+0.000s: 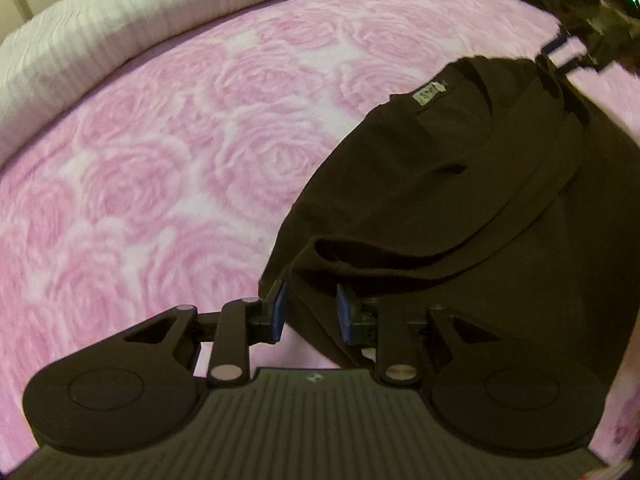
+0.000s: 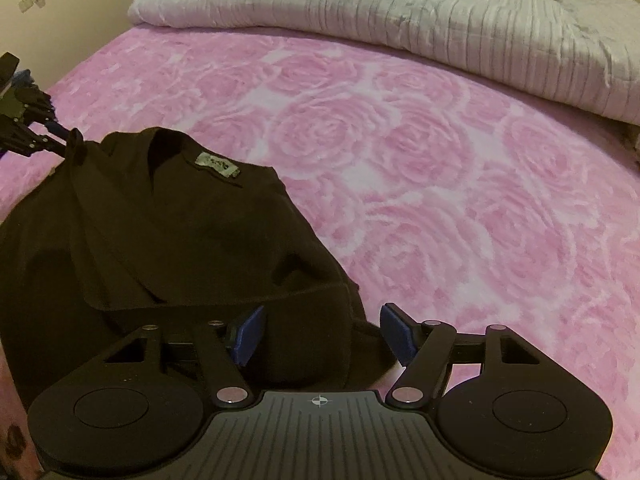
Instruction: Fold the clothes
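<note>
Black garment (image 2: 180, 232) on pink bedspread (image 2: 440, 184); white duvet (image 2: 400, 12) behind.

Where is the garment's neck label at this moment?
The neck label sits inside the collar of the dark garment lying on the pink rose blanket, at upper left in the right wrist view.

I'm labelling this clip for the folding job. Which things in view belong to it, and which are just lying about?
Part of the job:
black garment
left tongs, open, straddling its edge
right tongs, open, over its corner

Just there:
pink rose blanket
white quilt
</note>
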Demonstrator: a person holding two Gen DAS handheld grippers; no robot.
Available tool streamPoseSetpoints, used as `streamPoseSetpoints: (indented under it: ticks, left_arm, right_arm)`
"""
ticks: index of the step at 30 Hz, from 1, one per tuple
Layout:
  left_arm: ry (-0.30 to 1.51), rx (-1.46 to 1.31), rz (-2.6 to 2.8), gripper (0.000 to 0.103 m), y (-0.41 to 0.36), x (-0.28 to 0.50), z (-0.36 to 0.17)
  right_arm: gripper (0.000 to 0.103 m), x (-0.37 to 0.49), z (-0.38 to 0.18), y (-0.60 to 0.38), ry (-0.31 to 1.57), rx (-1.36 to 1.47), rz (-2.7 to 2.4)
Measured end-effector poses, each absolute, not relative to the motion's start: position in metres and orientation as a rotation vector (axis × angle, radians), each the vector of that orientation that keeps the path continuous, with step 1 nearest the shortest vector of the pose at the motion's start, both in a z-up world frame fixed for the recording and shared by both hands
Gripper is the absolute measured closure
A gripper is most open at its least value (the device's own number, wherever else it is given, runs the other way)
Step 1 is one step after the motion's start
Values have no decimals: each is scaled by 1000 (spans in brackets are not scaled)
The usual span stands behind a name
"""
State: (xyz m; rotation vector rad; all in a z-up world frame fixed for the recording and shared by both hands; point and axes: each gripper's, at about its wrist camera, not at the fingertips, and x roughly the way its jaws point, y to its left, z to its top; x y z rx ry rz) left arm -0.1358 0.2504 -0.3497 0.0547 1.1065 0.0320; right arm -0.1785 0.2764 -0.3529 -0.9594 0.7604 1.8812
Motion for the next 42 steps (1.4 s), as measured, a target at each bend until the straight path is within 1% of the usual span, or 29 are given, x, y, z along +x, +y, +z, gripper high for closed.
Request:
streamPoseSetpoints:
  ticks: [2,4,5,6,7,8,12,16,18,20,23,24,26,27,28,30,32,35,42]
  left_arm:
    - [1092,105,30,82,246,-132,-351]
    - [1074,133,15,82,241,-130,-351]
    - [1067,133,-8,84,239,-130,-352]
    - [1063,130,-36,98,237,-130,-352]
    - [1057,123,-59,103,236,-130,-351]
    - [1044,93,-50,103,238,-131,-349]
    - [979,-71,21,103,254,-136,-338]
    - [823,-324,189,103,294,-147,-319]
    - [797,-357,242,103,304,-145,-318]
    - [834,-352,252,103,307,-139,-323]
    - [887,-333,220,103,299,-138,-329]
    - [901,-315,203,102,295,-140,-330]
    - [929,-279,168,95,287,-143,-331]
    - [943,-262,151,89,283,-144,-332]
    - [957,-244,134,86,279,-146,-332]
    - [984,-207,99,86,271,-149,-334]
    - [1003,-162,73,85,265,-144,-338]
    - [1015,-99,55,77,259,-136,-343]
    - [1029,-74,-13,77,267,-122,-355]
  right_arm:
    - [51,-180,-355,280,769,-970,1895]
    - [64,-181,-353,281,769,-980,1909]
    - [76,-182,-352,281,767,-977,1914]
    - [85,-182,-351,280,764,-972,1918]
    - [89,-181,-350,280,763,-957,1919]
    - [93,-179,-347,279,764,-938,1919]
    - [95,-169,-334,273,750,-837,1895]
    - [97,-154,-316,269,722,-680,1839]
    - [98,-151,-317,270,725,-636,1806]
    - [98,-150,-323,275,742,-633,1765]
    - [97,-147,-348,291,872,-674,1669]
    - [97,-146,-354,294,917,-673,1650]
    - [97,-142,-361,300,983,-649,1613]
    - [97,-140,-361,300,1005,-618,1611]
    - [97,-137,-361,300,1028,-594,1609]
    - [97,-132,-360,301,1072,-549,1605]
    - [97,-128,-360,302,1093,-527,1600]
    - [96,-126,-358,300,1112,-515,1593]
    - [95,-127,-353,296,1080,-555,1625]
